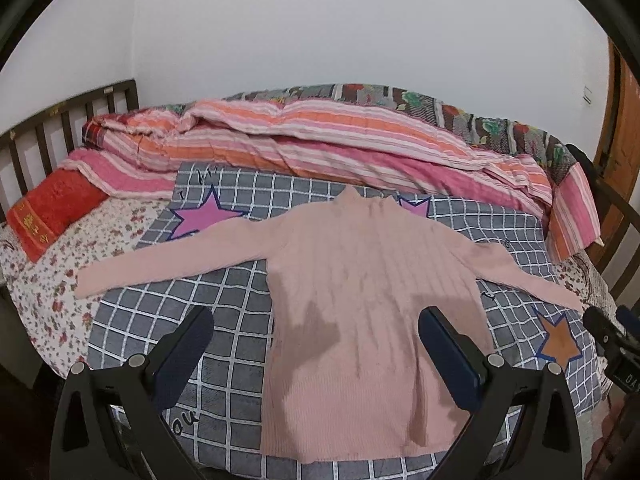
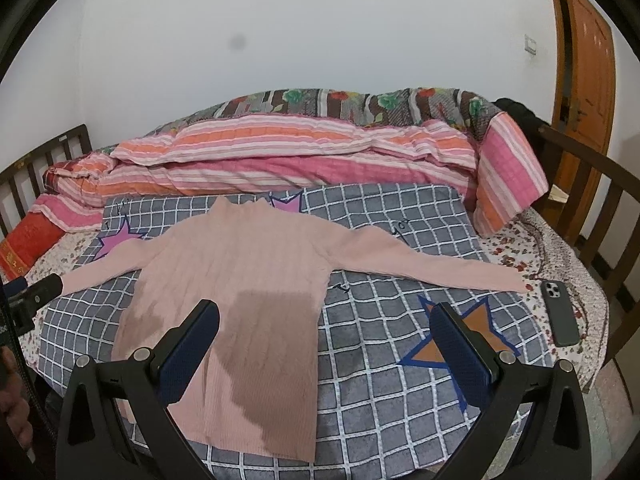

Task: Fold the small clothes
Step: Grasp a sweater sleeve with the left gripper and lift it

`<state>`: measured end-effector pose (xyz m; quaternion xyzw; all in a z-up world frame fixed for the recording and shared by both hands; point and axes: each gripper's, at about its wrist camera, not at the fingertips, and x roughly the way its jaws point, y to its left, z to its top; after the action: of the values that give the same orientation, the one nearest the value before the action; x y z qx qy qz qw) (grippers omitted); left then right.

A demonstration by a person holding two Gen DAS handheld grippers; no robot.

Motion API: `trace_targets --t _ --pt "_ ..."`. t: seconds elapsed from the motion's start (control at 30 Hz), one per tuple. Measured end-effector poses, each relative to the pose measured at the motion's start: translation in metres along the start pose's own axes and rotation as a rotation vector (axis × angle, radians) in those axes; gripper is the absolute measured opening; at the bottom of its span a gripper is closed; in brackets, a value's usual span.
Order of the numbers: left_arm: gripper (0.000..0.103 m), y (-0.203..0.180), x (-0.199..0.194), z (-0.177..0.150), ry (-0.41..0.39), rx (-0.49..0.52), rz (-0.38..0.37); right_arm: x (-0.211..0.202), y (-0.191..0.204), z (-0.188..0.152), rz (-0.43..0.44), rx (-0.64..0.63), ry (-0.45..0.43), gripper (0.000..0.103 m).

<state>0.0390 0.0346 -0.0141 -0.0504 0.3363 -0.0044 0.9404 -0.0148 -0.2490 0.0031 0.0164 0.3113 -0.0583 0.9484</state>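
Nearest: my left gripper [image 1: 316, 334] hangs above the hem end of the pink sweater [image 1: 360, 300], jaws wide apart, nothing between them; my right gripper [image 2: 326, 330] likewise spread and empty, above the hem's right side and the grey checked cloth [image 2: 400, 240]; neither touches fabric, as far as I can tell.

Middle: sweater lies flat, face up on that cloth on the bed, both sleeves stretched out to the sides, collar pointing away from me; 0 folds visible, so I judge the folding not yet begun; sleeves and body all remain to do.

Right: dark phone [image 2: 560, 312] near the right cuff.

Far: striped quilt [image 1: 320, 140] bunched against the wall.
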Motion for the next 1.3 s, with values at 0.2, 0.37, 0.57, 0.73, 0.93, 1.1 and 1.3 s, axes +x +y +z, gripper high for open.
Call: trace_targets --t 0.2,0.37,0.57,0.73,0.93,1.1,1.3 --pt "0.102 0.04 0.046 -0.007 0.046 -0.089 -0.006 0.036 0.013 -0.004 0.009 -0.029 0.033 0.103" --pt "0.095 0.091 0.095 -0.018 0.11 -0.168 0.019 0.081 0.027 -0.012 0.043 -0.053 0.115 0.103" --pt "0.093 0.188 0.141 -0.039 0.12 -0.385 0.083 0.123 0.042 -0.014 0.137 -0.027 0.14 0.101" --pt "0.079 0.263 0.163 -0.051 0.099 -0.553 0.144 0.154 0.064 -0.013 0.161 -0.057 0.145 0.099" --pt "0.071 0.339 0.172 -0.05 0.028 -0.689 0.273 0.191 0.078 -0.01 0.258 -0.001 0.204 0.097" --pt "0.045 0.365 0.186 -0.038 0.01 -0.681 0.382 0.208 0.085 0.001 0.313 0.044 0.188 0.097" --pt "0.006 0.354 0.185 -0.007 -0.026 -0.538 0.46 0.226 0.087 0.016 0.285 0.017 0.156 0.097"
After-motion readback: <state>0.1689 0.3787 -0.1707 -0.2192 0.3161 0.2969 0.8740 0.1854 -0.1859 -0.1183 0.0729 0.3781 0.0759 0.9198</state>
